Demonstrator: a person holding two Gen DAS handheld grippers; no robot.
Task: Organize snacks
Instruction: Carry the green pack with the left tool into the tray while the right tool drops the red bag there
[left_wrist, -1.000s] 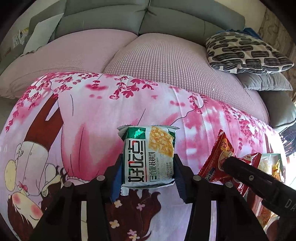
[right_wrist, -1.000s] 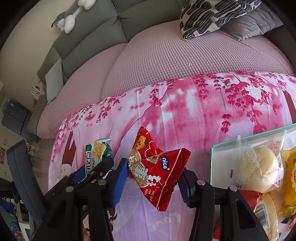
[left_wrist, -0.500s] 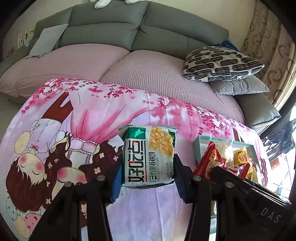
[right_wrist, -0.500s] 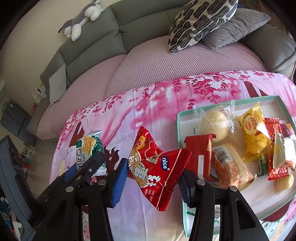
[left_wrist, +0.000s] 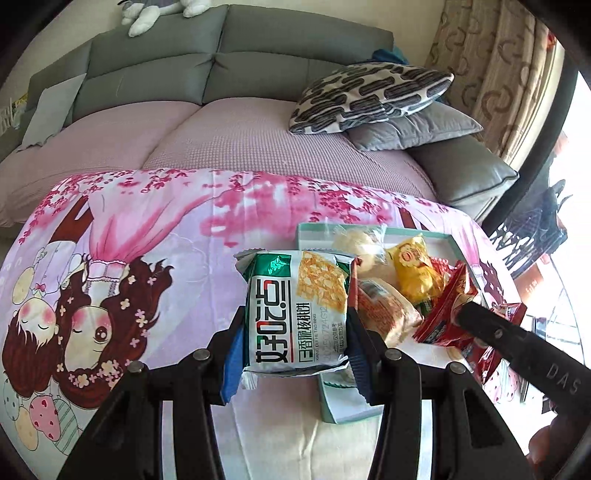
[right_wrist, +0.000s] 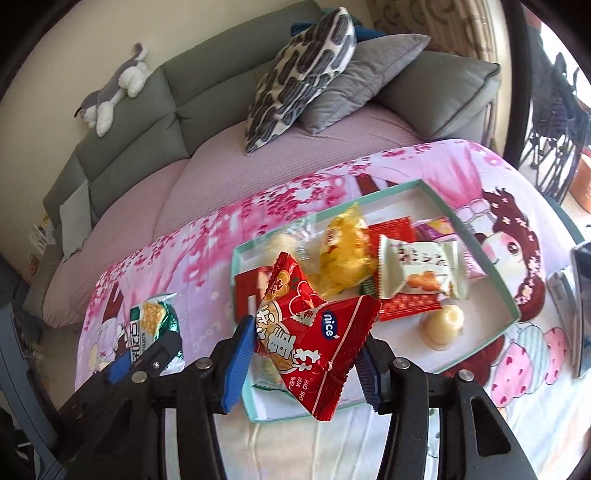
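Observation:
My left gripper (left_wrist: 293, 349) is shut on a green-and-white biscuit pack (left_wrist: 297, 312), held above the pink cartoon cloth just left of the teal-rimmed tray (left_wrist: 343, 413). My right gripper (right_wrist: 303, 363) is shut on a red "nice" snack packet (right_wrist: 314, 336), held over the near left part of the tray (right_wrist: 513, 306). The tray holds several snacks: a yellow packet (right_wrist: 343, 254), a white packet (right_wrist: 417, 273), red packets and a round bun. The left gripper and its pack also show in the right wrist view (right_wrist: 151, 325). The right gripper shows in the left wrist view (left_wrist: 480, 325).
The pink cartoon cloth (left_wrist: 147, 266) covers the table in front of a grey sofa (left_wrist: 221, 55) with a pink cover. A patterned cushion (right_wrist: 303, 70) and a grey cushion lie on it. A dark phone-like object (right_wrist: 581, 306) lies at the right edge.
Both grippers have risen and moved right with their packets. The tray of snacks has come into view, and the red packet now hangs over it.

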